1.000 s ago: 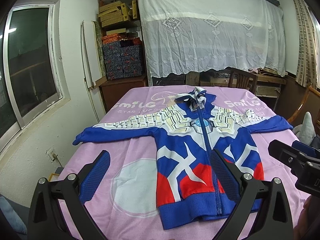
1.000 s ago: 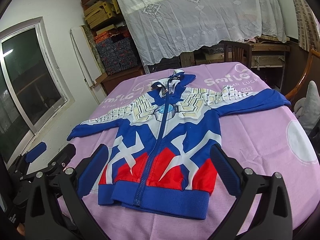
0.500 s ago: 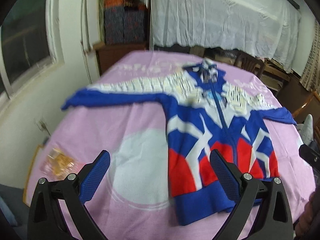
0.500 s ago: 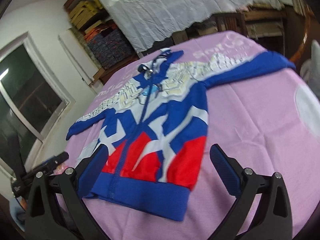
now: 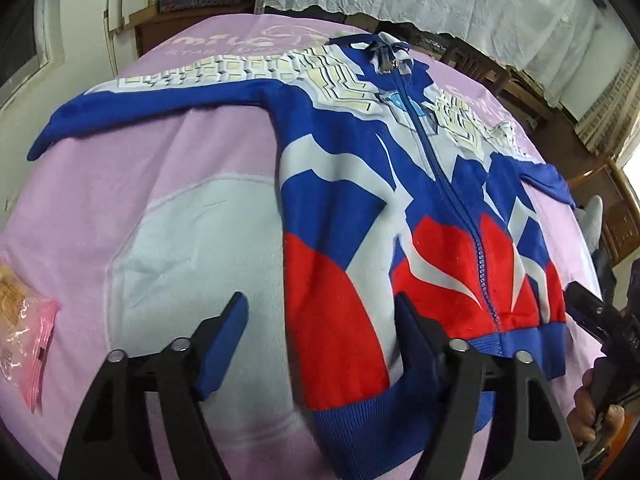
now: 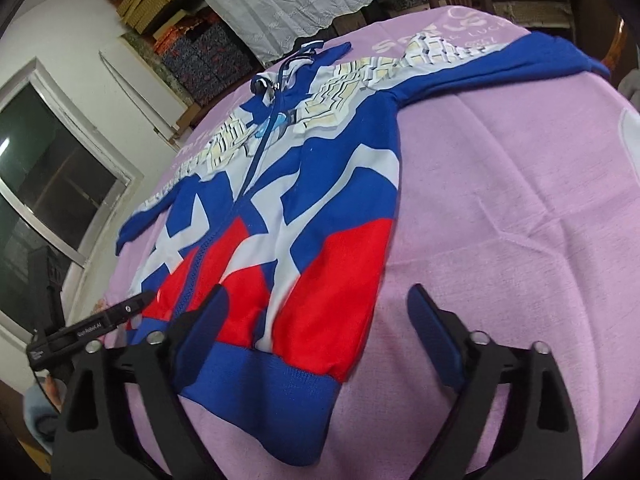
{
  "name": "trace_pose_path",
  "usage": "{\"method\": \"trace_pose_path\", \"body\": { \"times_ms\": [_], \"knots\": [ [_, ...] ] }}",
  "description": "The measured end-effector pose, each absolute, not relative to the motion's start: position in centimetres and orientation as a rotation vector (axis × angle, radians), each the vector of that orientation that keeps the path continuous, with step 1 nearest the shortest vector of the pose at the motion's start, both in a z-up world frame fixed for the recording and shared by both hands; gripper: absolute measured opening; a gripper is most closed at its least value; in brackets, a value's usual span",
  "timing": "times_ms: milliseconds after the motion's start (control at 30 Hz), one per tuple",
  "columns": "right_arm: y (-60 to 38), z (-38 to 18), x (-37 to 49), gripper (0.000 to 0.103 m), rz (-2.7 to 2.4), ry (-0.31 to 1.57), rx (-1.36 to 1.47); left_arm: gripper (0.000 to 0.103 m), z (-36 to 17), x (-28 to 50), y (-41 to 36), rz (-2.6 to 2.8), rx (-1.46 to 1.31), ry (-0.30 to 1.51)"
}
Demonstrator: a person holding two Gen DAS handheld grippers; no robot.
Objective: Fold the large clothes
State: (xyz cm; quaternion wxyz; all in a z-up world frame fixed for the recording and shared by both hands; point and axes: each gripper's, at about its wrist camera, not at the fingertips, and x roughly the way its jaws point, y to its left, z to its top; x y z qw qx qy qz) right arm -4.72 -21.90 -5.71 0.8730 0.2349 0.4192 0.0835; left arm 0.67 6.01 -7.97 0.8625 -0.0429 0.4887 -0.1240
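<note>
Pink bedding [image 5: 168, 168] is covered by the zip-up jacket [image 5: 360, 216], spread flat with sleeves outstretched, ready for folding. Both the left gripper [image 5: 320, 332] and right gripper [image 6: 320, 320] are held spread wide and empty over the hem corners, presumably so they can be pinched.

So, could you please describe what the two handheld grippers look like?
Both match: the left gripper and right gripper have matte black angular frames with silver round bolts, and jaws faced with blue pads. The left gripper's black body, seen in the right view, carries small white lettering.
</note>
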Motion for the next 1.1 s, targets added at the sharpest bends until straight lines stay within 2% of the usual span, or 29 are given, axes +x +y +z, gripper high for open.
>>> {"method": "trace_pose_path", "body": {
  "times_ms": [33,67,100,133,200,233,433,667,700,767,833,867,933,967,1100],
  "knots": [
    [-21.6,-5.9,-4.6,0.055,0.190,0.889,0.487,0.055,-8.0,0.6,6.0,-0.269,-0.087,1.019],
    [-21.5,-6.1,-4.6,0.051,0.179,0.895,0.482,0.046,-8.0,0.6,5.9,-0.277,-0.083,1.016],
    [-21.4,-6.0,-4.7,0.041,0.162,0.892,0.465,0.028,-8.0,0.5,5.9,-0.305,-0.094,1.021],
    [-21.3,-6.0,-4.7,0.023,0.165,0.899,0.451,0.019,-8.1,0.5,5.8,-0.326,-0.105,1.025],
    [-21.5,-5.8,-5.0,0.007,0.174,0.894,0.462,0.012,-8.0,0.3,5.4,-0.333,-0.093,1.013],
    [-21.7,-5.6,-5.2,0.006,0.172,0.883,0.467,0.008,-7.9,0.2,5.4,-0.331,-0.089,1.006],
    [-22.7,-3.4,-7.8,0.004,0.177,0.848,0.441,0.004,-6.3,-1.7,5.9,-0.356,-0.079,0.964],
    [-22.9,-4.0,-9.0,0.004,0.171,0.898,0.415,0.004,-6.3,-3.8,7.3,-0.362,-0.061,0.968],
    [-22.9,-4.1,-8.8,0.005,0.168,0.905,0.415,0.004,-6.3,-3.9,7.5,-0.359,-0.058,0.967],
    [-23.4,-4.0,-8.8,0.017,0.136,0.883,0.433,0.005,-6.3,-3.9,7.7,-0.356,-0.054,0.967],
    [-23.8,-3.2,-9.3,0.038,0.100,0.841,0.424,0.008,-5.9,-3.6,7.9,-0.349,-0.052,0.967],
    [-24.0,-2.4,-9.4,0.040,0.081,0.808,0.417,0.010,-5.7,-3.6,7.9,-0.346,-0.048,0.963],
    [-23.8,-0.9,-8.7,0.041,0.099,0.767,0.394,0.038,-5.1,-2.9,7.8,-0.326,-0.028,0.955],
    [-23.6,-0.5,-8.2,0.041,0.117,0.761,0.386,0.042,-4.8,-2.6,7.6,-0.321,-0.027,0.949],
    [-21.9,-0.1,-4.0,0.041,0.192,0.787,0.372,0.044,-4.3,0.2,5.6,-0.336,-0.006,0.955]
  ]
}}
